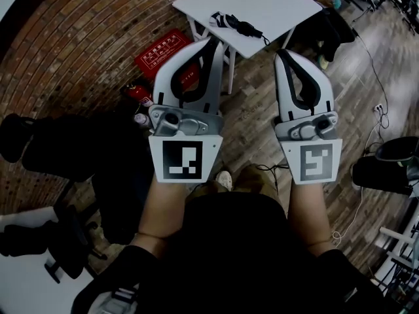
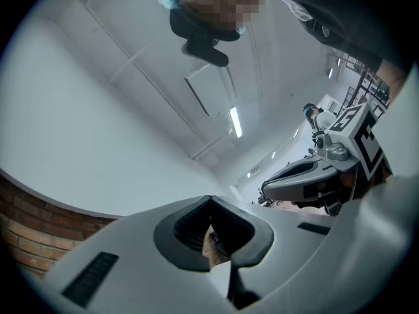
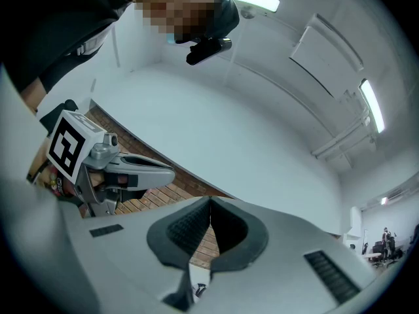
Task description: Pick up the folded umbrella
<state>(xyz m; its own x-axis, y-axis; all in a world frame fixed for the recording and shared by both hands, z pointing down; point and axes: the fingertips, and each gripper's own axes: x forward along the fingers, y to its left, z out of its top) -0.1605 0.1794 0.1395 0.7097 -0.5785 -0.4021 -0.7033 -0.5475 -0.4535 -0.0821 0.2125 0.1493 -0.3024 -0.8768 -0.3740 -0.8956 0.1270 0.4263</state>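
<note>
The folded umbrella (image 1: 234, 23), black with white patches, lies on the near part of a white table (image 1: 281, 5), its strap trailing right. Both grippers are held up side by side in front of me, short of the table. In the head view my left gripper (image 1: 213, 42) has its jaws together, tips near the table's front corner, with nothing between them. My right gripper (image 1: 283, 53) is shut too and empty. Each gripper view looks up at a white ceiling: left gripper (image 2: 209, 198) with the right one (image 2: 321, 175) beside it, right gripper (image 3: 209, 201) with the left one (image 3: 111, 165) beside it.
A brick wall (image 1: 78, 38) curves along the left. A red sign (image 1: 163, 50) and a fire extinguisher (image 1: 139, 93) sit at the wall's foot. Black chairs (image 1: 65, 149) stand at the left, a dark chair (image 1: 386, 165) at the right. Cables and a power strip (image 1: 380, 108) lie on the wooden floor.
</note>
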